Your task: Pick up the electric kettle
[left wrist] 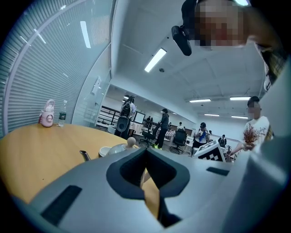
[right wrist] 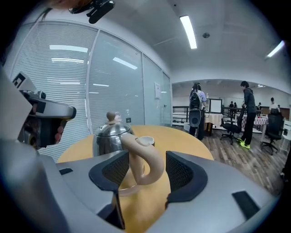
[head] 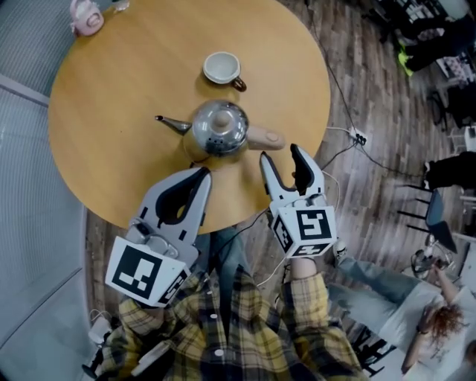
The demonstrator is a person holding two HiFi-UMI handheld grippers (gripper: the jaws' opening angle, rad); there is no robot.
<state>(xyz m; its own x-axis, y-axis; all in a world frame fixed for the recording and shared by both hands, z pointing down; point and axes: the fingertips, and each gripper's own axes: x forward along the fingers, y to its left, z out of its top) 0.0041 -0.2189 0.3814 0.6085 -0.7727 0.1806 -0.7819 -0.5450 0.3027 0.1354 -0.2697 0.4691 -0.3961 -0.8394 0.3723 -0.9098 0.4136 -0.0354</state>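
Near the middle of the round tabletop (head: pixel 111 97): a steel electric kettle (head: pixel 219 128), upright, spout to the left, beige handle (head: pixel 264 136) to the right. Just beyond it, on the far side, a white cup (head: pixel 222 68). At the far left edge, a small pink thing (head: pixel 85 16). Right hand-held gripper (head: pixel 280 154) just near and right of the kettle, jaws wide apart, lined up on the handle, pads not touching it, holding nothing. Left hand-held gripper (head: pixel 201 175) at the kettle's near left side, jaws together at the tips, empty.
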